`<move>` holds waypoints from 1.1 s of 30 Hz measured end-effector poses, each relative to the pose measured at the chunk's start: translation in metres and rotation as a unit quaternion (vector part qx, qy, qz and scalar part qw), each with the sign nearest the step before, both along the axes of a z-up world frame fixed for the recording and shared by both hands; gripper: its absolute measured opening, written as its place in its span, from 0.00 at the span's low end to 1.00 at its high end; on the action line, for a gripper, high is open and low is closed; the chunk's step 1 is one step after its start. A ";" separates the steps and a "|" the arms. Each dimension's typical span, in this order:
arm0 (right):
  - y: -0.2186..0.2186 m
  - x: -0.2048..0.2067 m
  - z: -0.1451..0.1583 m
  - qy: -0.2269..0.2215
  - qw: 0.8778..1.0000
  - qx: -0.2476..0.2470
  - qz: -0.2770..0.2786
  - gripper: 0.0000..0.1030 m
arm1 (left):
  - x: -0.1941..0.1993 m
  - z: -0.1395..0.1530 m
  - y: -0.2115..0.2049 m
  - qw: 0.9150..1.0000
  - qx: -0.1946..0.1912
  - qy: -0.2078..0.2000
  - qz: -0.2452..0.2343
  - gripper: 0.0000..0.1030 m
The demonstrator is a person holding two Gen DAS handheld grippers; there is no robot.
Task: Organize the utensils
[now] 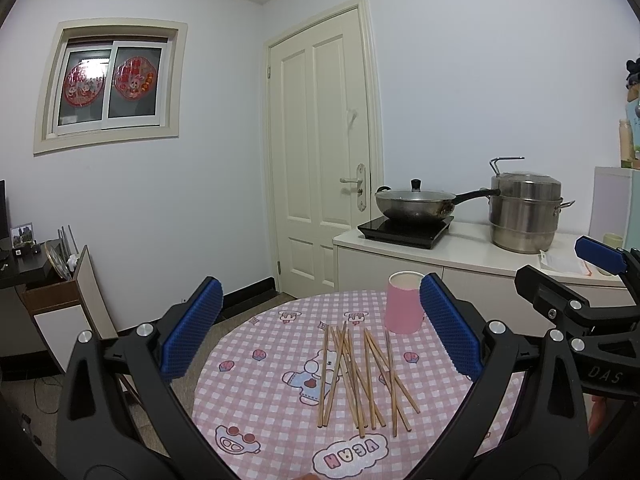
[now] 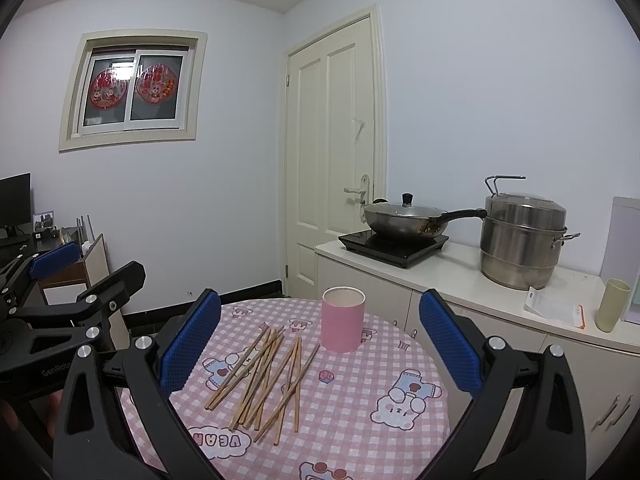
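Nothing sorted yet, by the look of it: wooden chopsticks [image 1: 356, 376] lying loose and crossed in a heap at the middle of the round surface [image 1: 256, 400] with its pink checked cloth. Pink paper cup [image 1: 404, 303] standing upright, mouth up and seemingly empty, at about 1 o'clock from the heap and just clear of the nearest tips. Left gripper [image 1: 320, 330] held above the near edge, jaws wide and holding nothing. Right gripper [image 2: 320, 336] likewise above the near edge, jaws wide and holding nothing, cup ahead at 12 o'clock.

Best begun with an outlying stick, not one pinned beneath others. Jaws lowered across the shaft near its middle, closed narrow, then lifted cleanly. Stick tipped upright and dropped into the cup. Light cup likely to topple; worth steadying with the other gripper.
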State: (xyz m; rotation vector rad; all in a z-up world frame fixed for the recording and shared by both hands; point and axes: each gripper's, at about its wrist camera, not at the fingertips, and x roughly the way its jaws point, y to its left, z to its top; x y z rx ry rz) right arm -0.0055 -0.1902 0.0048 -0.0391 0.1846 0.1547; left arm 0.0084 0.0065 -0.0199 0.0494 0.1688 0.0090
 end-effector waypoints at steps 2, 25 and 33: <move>0.000 0.002 -0.001 0.003 1.000 0.000 0.001 0.93 | 0.001 -0.002 0.000 1.000 0.000 0.004 0.000 0.94; 0.007 0.047 -0.027 0.058 0.998 -0.010 0.009 0.93 | 0.053 -0.030 0.010 0.996 -0.017 0.087 -0.016 0.94; 0.007 0.087 -0.056 0.111 0.994 -0.022 0.006 0.93 | 0.103 -0.065 0.030 0.984 -0.031 0.173 -0.017 0.94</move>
